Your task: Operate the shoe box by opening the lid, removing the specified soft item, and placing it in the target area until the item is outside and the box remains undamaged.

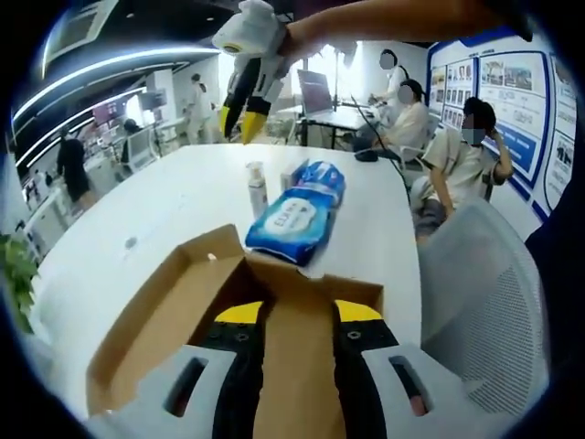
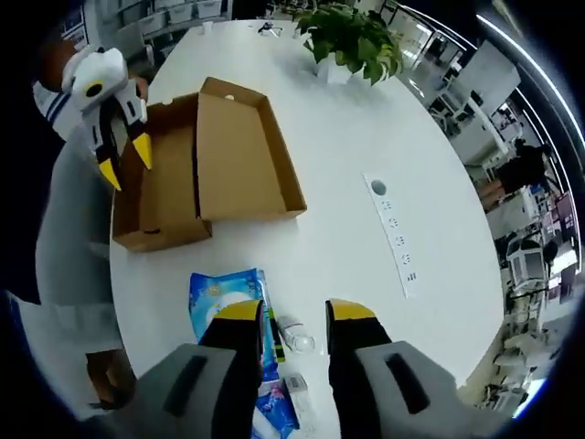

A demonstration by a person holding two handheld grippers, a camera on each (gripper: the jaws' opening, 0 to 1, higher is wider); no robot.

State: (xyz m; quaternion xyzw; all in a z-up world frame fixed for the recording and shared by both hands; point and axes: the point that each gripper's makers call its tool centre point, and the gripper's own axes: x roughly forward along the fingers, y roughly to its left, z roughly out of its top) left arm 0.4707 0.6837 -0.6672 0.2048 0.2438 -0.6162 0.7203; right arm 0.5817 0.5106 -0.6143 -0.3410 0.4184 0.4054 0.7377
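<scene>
The shoe box (image 2: 206, 165) lies open and empty on the white table (image 2: 347, 192), its lid folded flat beside the tray, and the soft blue wipes pack (image 2: 224, 306) rests outside it on the tabletop, just beyond the box's short end. The right gripper view looks down on the whole box, a potted plant (image 2: 352, 37) and a flush socket strip (image 2: 395, 233), with the right gripper (image 2: 289, 313) hanging open and empty above the pack and a small clear bottle (image 2: 294, 337). The left gripper view shows the left gripper (image 1: 300, 313), jaws apart and holding nothing, low over the cardboard, the bottle standing upright beside the pack, a mesh chair (image 1: 484, 302) at the table edge and seated people (image 1: 462, 151) behind.
</scene>
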